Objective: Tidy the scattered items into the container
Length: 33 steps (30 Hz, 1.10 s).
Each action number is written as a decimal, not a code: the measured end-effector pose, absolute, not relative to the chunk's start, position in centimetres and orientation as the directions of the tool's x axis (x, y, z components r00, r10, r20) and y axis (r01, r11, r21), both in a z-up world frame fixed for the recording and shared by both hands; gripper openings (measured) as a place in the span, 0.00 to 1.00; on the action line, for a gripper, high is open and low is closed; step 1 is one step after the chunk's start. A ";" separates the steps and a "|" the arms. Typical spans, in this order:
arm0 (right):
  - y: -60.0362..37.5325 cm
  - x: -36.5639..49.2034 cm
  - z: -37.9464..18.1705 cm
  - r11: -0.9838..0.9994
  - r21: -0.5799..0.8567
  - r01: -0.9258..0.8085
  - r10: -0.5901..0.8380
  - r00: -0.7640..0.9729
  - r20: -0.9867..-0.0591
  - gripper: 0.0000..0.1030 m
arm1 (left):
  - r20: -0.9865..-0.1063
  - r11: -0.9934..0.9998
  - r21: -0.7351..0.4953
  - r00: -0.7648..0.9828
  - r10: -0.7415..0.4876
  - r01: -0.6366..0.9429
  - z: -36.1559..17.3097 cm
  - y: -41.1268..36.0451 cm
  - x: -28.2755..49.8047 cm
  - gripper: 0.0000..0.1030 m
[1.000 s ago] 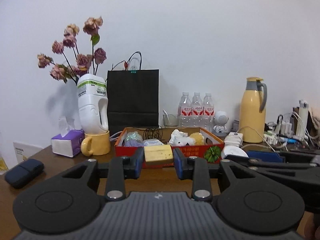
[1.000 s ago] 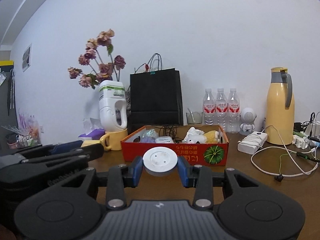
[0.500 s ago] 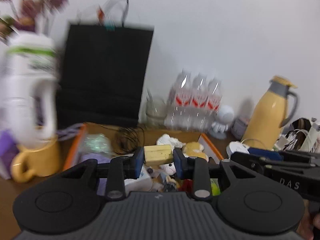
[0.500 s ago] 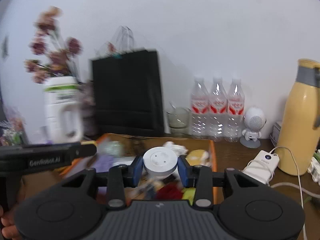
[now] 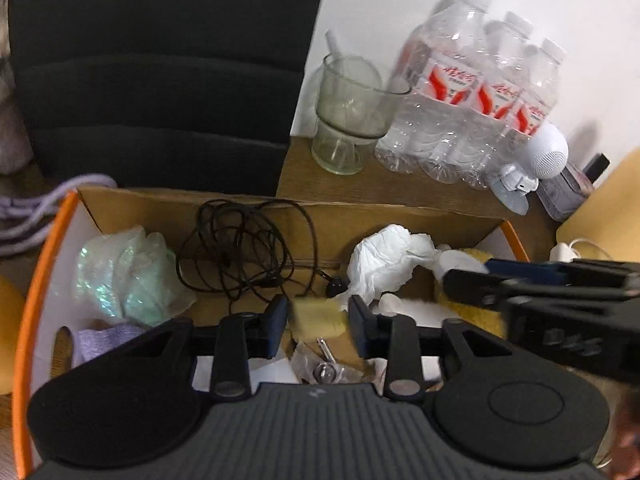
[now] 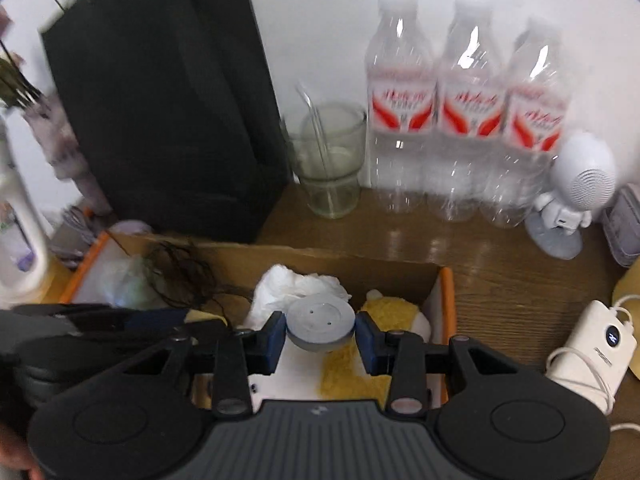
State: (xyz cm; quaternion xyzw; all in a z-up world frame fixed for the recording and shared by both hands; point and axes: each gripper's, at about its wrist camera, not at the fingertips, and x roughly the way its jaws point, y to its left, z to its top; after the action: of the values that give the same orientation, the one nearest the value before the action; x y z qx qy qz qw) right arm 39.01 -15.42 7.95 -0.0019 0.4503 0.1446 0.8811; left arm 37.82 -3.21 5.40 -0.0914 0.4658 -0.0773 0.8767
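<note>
Left wrist view: the left gripper (image 5: pixel 319 317) is above the cardboard box (image 5: pixel 40 264); its jaws have just been opening, and the yellow sponge (image 5: pixel 319 317) between them seems loose. Right gripper (image 6: pixel 321 334) clamps the white round disc (image 6: pixel 321 321) over the box's right part.

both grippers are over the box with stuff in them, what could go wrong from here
The left gripper, whose jaws have just been opening, shows gaps beside the yellow block, which may drop onto the small metal bits. The right gripper crowds in beside it, so they could bump, and its white disc may roll off the plush toy.
</note>
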 end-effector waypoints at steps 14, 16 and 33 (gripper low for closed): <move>-16.6 38.3 11.0 0.967 0.147 -0.210 0.235 0.495 -0.837 0.67 | -0.813 0.989 -0.133 0.563 -0.149 0.070 10.8 -1.4 35.7 0.85; -17.1 37.2 12.4 0.967 0.163 -0.194 0.239 0.484 -0.842 0.77 | -0.819 0.994 -0.089 0.564 -0.109 0.063 12.2 -1.2 34.7 0.94; -15.9 26.2 19.9 0.983 0.135 -0.125 0.181 0.520 -0.835 0.94 | -0.802 0.997 -0.003 0.596 0.046 -0.081 19.6 -0.3 24.1 1.00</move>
State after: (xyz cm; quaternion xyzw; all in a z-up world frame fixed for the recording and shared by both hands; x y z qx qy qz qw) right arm 26.18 -15.88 19.93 0.0288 0.4822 0.0879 0.8712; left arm 24.10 -0.28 19.65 -0.0197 0.4482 0.0356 0.8930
